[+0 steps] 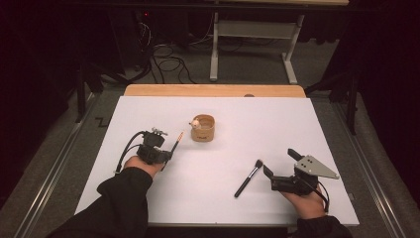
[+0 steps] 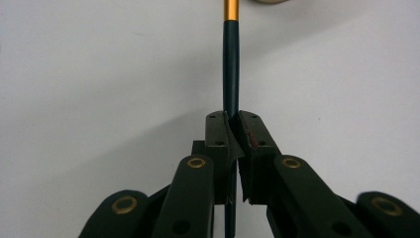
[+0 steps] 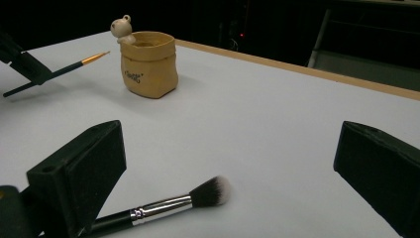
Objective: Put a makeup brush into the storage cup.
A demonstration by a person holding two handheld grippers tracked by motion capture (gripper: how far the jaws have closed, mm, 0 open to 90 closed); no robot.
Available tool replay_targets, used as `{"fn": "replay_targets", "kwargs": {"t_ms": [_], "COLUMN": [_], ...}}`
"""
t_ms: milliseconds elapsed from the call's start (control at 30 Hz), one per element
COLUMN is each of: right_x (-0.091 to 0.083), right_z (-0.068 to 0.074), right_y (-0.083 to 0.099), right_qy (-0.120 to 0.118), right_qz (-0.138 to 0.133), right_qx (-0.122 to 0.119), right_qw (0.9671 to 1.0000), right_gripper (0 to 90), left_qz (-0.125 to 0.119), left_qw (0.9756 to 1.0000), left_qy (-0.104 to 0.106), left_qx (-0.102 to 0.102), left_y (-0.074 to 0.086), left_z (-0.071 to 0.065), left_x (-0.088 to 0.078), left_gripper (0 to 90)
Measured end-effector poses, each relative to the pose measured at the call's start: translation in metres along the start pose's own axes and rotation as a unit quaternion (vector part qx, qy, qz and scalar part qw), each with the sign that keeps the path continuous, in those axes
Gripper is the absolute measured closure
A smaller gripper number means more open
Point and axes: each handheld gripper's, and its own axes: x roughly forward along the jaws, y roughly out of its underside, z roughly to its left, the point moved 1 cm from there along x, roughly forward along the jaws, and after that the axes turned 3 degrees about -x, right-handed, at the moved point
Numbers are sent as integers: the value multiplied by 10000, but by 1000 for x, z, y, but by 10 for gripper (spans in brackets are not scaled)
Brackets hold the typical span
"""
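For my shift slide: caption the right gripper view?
Open right tongs flank a makeup brush; beyond, a bear-trimmed pot and a thin brush.

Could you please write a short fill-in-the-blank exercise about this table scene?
1. The left claw is shut on a thin ____.
2. The right claw stands ____.
3. The makeup brush lies on the white ____.
4. A small bear figure sits on the rim of the yellow ____.

Missing words: brush; open; table; pot

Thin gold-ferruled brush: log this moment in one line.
left gripper shut on thin gold-ferruled brush | right gripper open | black makeup brush on table
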Motion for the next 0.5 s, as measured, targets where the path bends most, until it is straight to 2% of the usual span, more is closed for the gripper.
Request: {"fn": "replay_targets", "kwargs": {"t_ms": [167, 200, 233, 300, 467, 500], "right_x": [0, 0, 0, -1, -1, -1], "right_z": [2, 2, 2, 2, 2, 2], "right_y": [-1, -1, -1, -1, -1, -1], "right_qy": [-6, -2, -2, -2, 23, 27], "right_qz": [4, 4, 4, -15, -14, -15], "right_qx": [-37, -46, -46, -42, -35, -35], "right_qw": [10000, 10000, 10000, 10000, 10000, 10000], "right_gripper": [3, 3, 3, 3, 3, 3], "left_qz": [-340, -424, -424, -668, -911, -1054], "left_qw": [9992, 9986, 9986, 9968, 9945, 9934], "left_qy": [113, 184, 184, 243, 315, 278], "left_qx": [-163, -255, -255, -366, -418, -349], "left_y": [8, 10, 10, 15, 23, 26], "left_z": [6, 8, 8, 12, 16, 16], "left_x": [-2, -3, -3, -3, -2, -4], "left_gripper": [842, 842, 842, 842, 843, 842]}}
